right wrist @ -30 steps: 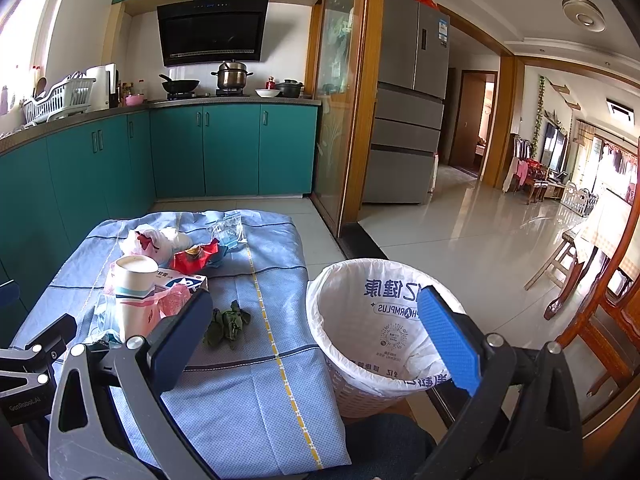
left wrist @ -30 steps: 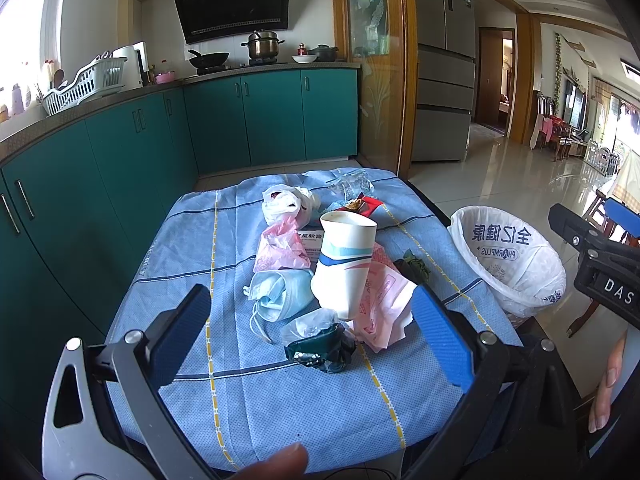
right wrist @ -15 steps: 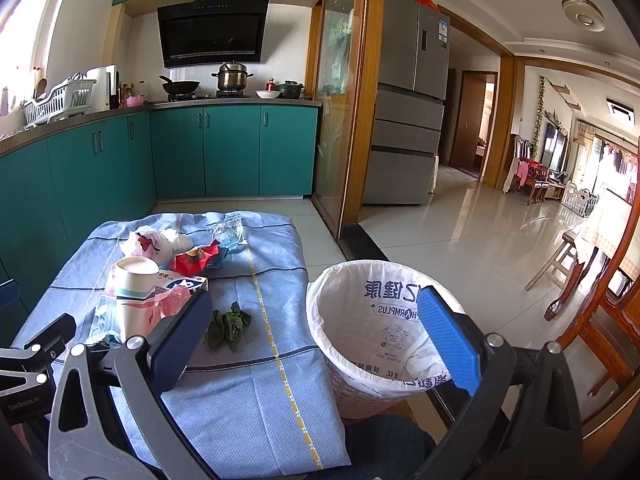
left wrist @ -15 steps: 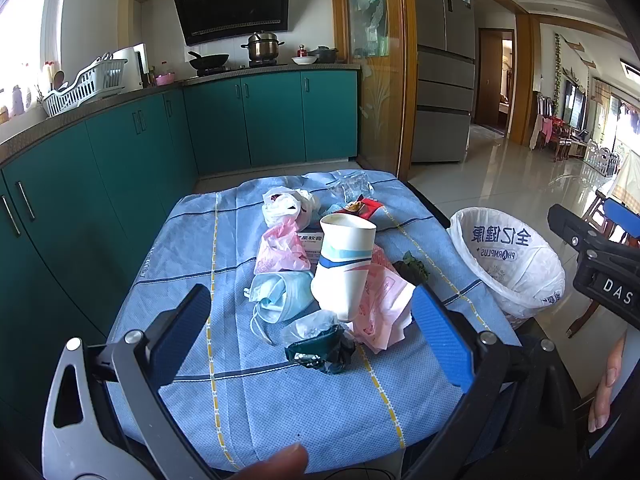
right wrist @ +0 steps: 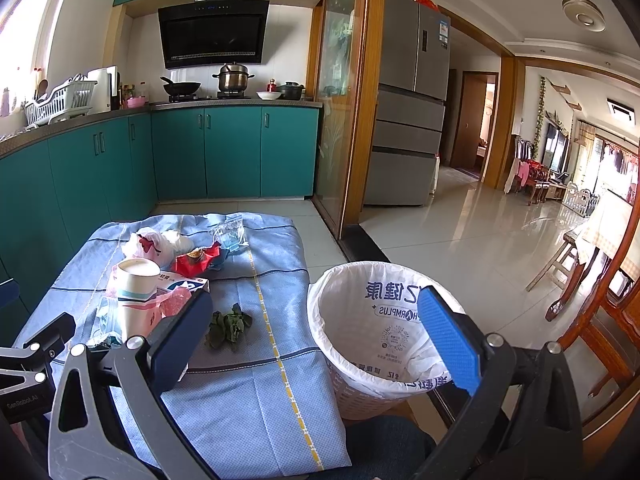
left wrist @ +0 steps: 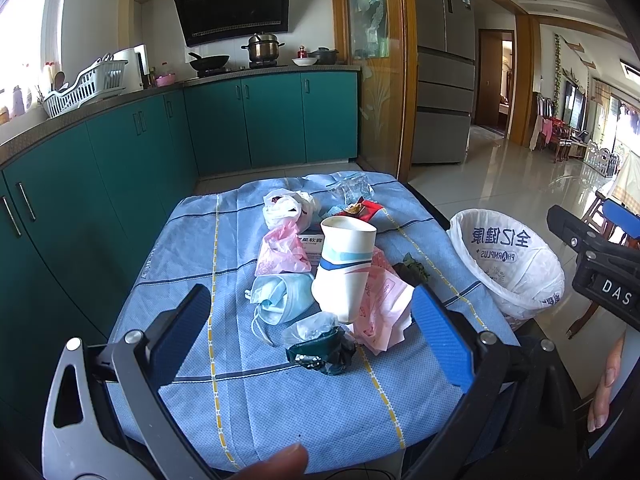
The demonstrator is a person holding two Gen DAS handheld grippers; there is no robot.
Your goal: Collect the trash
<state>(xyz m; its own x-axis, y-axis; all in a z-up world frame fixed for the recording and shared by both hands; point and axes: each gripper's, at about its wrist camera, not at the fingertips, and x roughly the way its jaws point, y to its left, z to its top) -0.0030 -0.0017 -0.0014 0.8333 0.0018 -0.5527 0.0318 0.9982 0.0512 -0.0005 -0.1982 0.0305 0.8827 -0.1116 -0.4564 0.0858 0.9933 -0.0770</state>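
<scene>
Left wrist: nothing has shifted over the last second; the left gripper hangs wide open, empty, short of the paper cup amid litter.

Right wrist: the right gripper likewise gapes empty (collection unstarted), trash bin beside the table.

A matt woven blue cloth covered the table, bearing a smooth paper cup, crinkled glossy pink plastic bags and a soft fabric mask, beside a basket's thin white plastic liner.
</scene>
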